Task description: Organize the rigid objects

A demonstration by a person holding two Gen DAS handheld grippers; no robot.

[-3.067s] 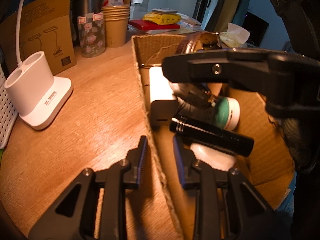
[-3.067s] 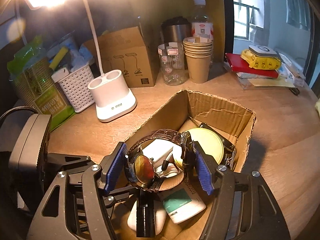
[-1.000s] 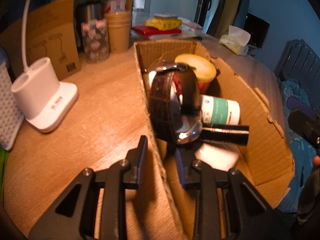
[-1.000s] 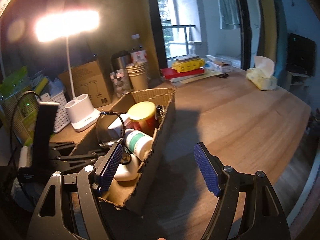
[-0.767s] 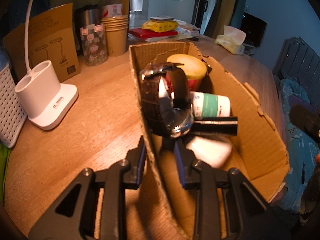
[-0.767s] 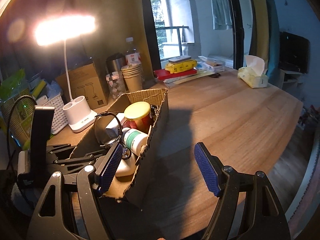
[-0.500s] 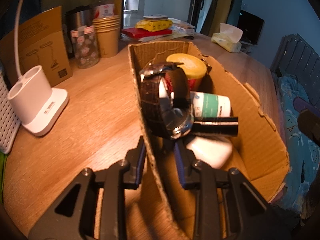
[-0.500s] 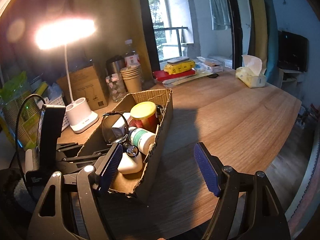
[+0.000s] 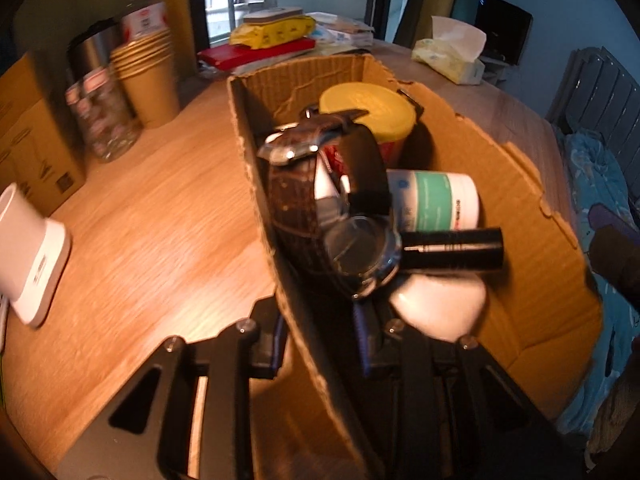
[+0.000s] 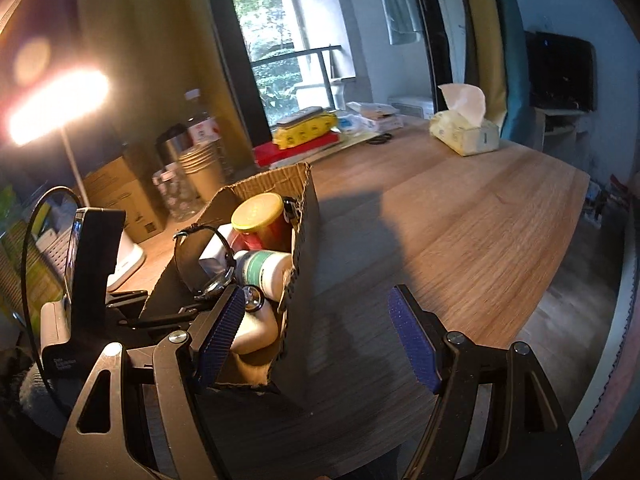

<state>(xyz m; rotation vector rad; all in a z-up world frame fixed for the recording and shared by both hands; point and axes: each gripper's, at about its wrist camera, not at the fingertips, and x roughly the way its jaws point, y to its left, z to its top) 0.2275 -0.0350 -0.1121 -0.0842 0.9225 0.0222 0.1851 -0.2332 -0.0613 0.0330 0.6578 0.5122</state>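
Note:
A cardboard box (image 9: 520,184) stands on the wooden table. My left gripper (image 9: 320,332) is shut on its left wall, one finger outside and one inside. Inside lie a brown-strapped watch (image 9: 320,208), a yellow-lidded jar (image 9: 366,106), a white bottle with a green label (image 9: 436,200), a black flashlight (image 9: 452,248) and a white rounded object (image 9: 440,304). My right gripper (image 10: 316,312) is open and holds nothing. It hovers at the box's near right corner (image 10: 304,240), its left finger in front of the box's contents. The watch (image 10: 200,260) stands upright there.
Left of the box are a white lamp base (image 9: 32,272), a glass jar (image 9: 104,120), stacked paper cups (image 9: 148,80) and a brown carton. A red book with a yellow pack (image 10: 304,128) and a tissue pack (image 10: 466,136) sit farther back. The table edge (image 10: 560,280) runs at right.
The right gripper let go of the watch into the box and drew back, open. The left gripper, still clamped on the box wall, has shifted with the box; the lamp base slid leftward in its view.

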